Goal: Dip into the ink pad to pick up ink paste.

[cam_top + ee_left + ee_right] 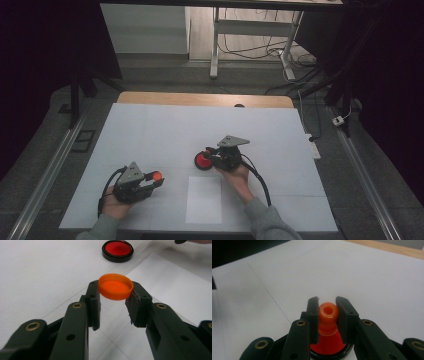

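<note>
Best to bring the orange cap over to the orange spout slowly, keeping both grips firm. Left gripper clenched on the cap at the jaw tips, raised just off the white table sheet, near the person's left. Right gripper clenched on the spout's neck, right of table centre. Cap hollow side up, short axis near upright and tipped toward the left gripper view, so needs turning over before the hollow can meet the spout. Spout's long axis roughly upright between the pads, bore end uppermost, flaring red below. Hard to tell whether the red black-rimmed disc is its base. Line up both axes before pressing or twisting.
</note>
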